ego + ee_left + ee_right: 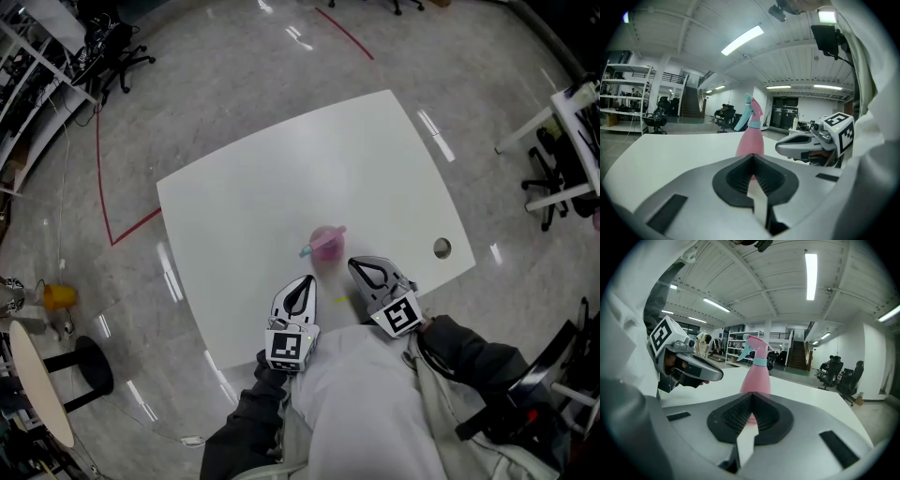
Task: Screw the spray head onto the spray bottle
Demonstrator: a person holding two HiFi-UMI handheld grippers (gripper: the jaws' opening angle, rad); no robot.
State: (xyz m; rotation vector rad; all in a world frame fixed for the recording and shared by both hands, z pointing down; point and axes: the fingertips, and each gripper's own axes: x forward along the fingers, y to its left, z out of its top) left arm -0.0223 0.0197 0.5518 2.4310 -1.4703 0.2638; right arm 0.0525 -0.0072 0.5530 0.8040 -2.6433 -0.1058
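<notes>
left gripper (305,283) and right gripper (359,269) are both closed, nothing held. the bottle (325,243) stands upright near the table's (281,178) near edge, spray head (753,345) on top. risk: bottle tipped by a one-sided push; head left loose if not held firmly.

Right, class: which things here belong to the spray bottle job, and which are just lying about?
Job: pink plastic spray bottle, its light-blue-triggered spray head, left gripper, right gripper, white table.
Lying about: small yellow floor object, black round stool, black office chair.
</notes>
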